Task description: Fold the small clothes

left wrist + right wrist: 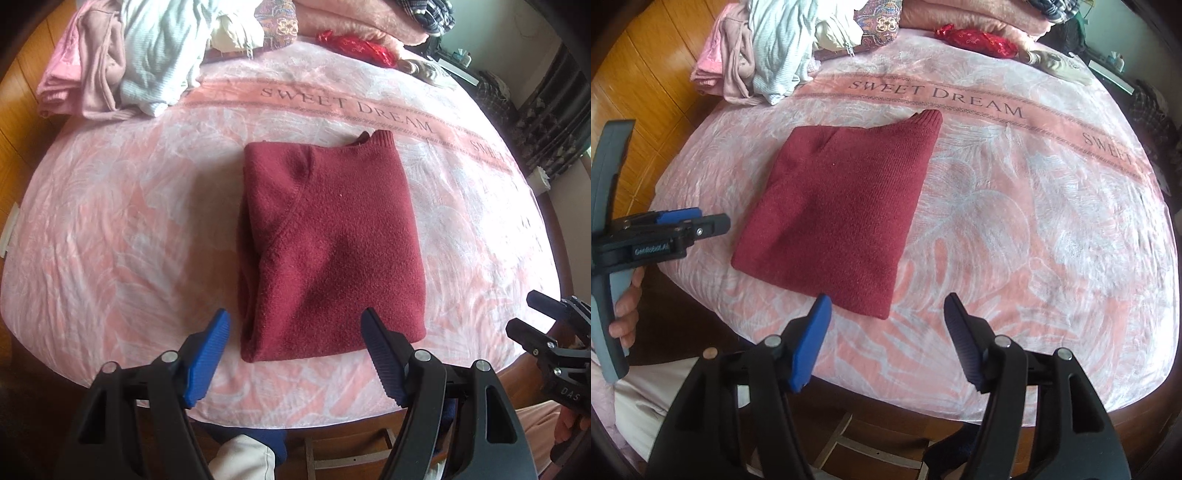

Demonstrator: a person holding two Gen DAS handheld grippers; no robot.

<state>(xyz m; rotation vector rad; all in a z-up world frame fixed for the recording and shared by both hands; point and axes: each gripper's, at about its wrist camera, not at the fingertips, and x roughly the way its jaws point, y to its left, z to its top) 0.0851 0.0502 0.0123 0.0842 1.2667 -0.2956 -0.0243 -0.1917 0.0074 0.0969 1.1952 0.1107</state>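
Both tools are free of cloth as I read my two feeds. My left gripper has its blue pads spread wide, with nothing pinched; the near edge of the maroon sweater shows in the gap between them, untouched. My right gripper is spread too, empty, its pads above the bare bedspread just off the sweater's near corner.

Working from the left of the left wrist view: at ten to eleven o'clock a heap of unfolded clothes sits at the far corner of the bed, pink and pale striped pieces tumbled together. It lies near the edge, so a careless pull on one garment could, I judge, drag its neighbours off onto the wooden floor.

At centre, the sweater lies as a folded rectangle, ribbed hem or collar at twelve o'clock. I think this piece is done. The risk is that either spread pad catches the fuzzy knit as I move off, lifting the near layer and spoiling the fold. The thick left side looks rolled and may spring open if nudged.

Toward one o'clock a red shiny bundle lies well apart from the sweater; a wide reach to the heap should miss it.

At four o'clock the right tool enters the frame close to the left one. Crossing paths toward the heap could knock them together.
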